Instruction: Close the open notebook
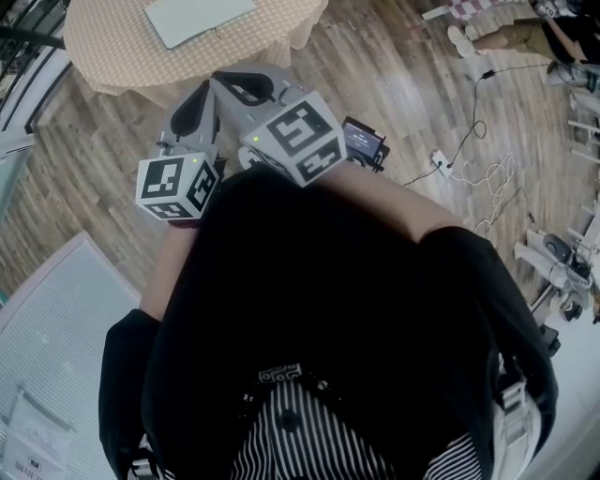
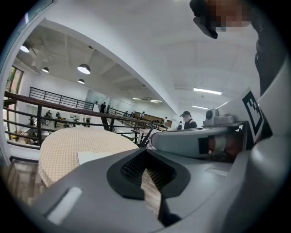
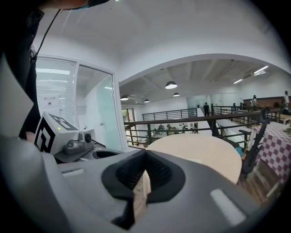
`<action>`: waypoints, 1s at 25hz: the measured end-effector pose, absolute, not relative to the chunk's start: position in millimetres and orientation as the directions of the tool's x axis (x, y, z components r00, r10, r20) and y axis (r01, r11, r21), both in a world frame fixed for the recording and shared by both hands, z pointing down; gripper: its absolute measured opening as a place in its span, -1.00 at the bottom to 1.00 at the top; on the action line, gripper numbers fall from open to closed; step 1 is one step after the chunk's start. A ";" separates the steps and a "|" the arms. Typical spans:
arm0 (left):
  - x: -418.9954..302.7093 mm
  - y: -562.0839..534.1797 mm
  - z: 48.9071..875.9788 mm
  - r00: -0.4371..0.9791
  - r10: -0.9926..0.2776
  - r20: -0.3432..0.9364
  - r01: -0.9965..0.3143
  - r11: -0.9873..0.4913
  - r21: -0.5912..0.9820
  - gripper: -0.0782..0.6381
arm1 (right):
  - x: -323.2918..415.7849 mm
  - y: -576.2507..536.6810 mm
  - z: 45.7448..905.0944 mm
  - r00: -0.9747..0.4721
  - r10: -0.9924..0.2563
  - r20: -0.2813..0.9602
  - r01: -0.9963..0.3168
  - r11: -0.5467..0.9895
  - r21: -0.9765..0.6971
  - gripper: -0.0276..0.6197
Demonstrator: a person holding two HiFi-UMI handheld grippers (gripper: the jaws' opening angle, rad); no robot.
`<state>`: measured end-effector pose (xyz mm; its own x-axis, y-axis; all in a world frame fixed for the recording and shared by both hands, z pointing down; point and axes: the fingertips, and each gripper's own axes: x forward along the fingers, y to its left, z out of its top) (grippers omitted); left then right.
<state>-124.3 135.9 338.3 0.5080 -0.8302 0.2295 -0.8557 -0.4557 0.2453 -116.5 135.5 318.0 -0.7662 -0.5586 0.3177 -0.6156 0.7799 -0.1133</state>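
A pale notebook [image 1: 197,19] lies flat on a round table [image 1: 112,47] with a beige checked cloth, at the top left of the head view. Both grippers are held out in front of the person's body, short of the table. The left gripper [image 1: 192,112] and the right gripper [image 1: 246,86] sit side by side, aimed towards the table. In the left gripper view the jaws [image 2: 148,175] are shut on nothing, with the notebook [image 2: 93,157] beyond them on the table [image 2: 63,145]. The right gripper [image 3: 143,175] is shut and empty too, facing the table [image 3: 200,152].
Wooden floor surrounds the table. Cables and a power strip [image 1: 441,164] lie on the floor to the right, near a small device with a screen [image 1: 361,141]. A person's feet [image 1: 464,37] show at the top right. A dark railing [image 2: 54,107] runs behind the table.
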 end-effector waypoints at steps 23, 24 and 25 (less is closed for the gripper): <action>-198.1 124.7 344.0 0.405 -0.881 0.245 -0.907 -0.353 0.229 -0.78 | -196.7 125.2 322.6 -0.841 -0.436 0.321 -0.489 0.866 -0.103 -0.91; -200.7 118.6 343.0 0.393 -0.887 0.244 -0.913 -0.344 0.221 -0.79 | -196.2 116.7 323.4 -0.836 -0.444 0.322 -0.498 0.860 -0.106 -0.91; -203.8 112.6 342.2 0.378 -0.894 0.241 -0.919 -0.331 0.214 -0.79 | -195.6 109.6 325.3 -0.830 -0.452 0.326 -0.508 0.854 -0.110 -0.91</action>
